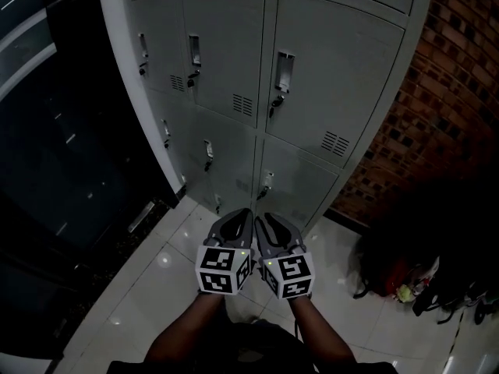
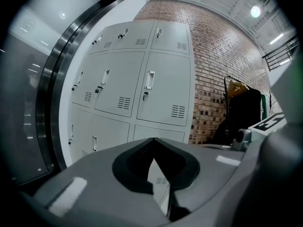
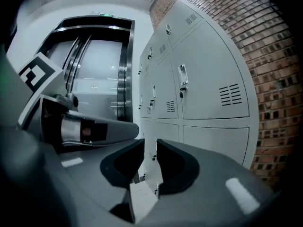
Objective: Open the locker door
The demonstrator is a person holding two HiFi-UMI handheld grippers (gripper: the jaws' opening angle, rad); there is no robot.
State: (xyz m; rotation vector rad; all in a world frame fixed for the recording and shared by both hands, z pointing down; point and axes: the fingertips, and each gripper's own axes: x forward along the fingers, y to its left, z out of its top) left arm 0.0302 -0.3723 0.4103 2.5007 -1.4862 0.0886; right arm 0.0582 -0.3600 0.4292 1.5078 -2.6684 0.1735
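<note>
A bank of grey metal lockers [image 1: 234,61] stands in front of me, every door in view closed. Each door has a recessed handle [image 1: 284,72] with a lock below it. My two grippers hang side by side low before the bottom row. The left gripper [image 1: 246,212] has its fingertips touching, shut on nothing; in its own view the left gripper [image 2: 152,139] points at a middle door [image 2: 163,96]. The right gripper [image 1: 262,216] stands slightly open, and between the jaws of the right gripper [image 3: 150,141] a narrow empty gap shows. Neither touches a locker.
A brick wall [image 1: 448,84] adjoins the lockers on the right, with dark bags [image 1: 401,267] on the floor below it. Dark glass and metal lift doors [image 3: 94,74] lie to the left. White glossy tiles [image 1: 152,279] cover the floor.
</note>
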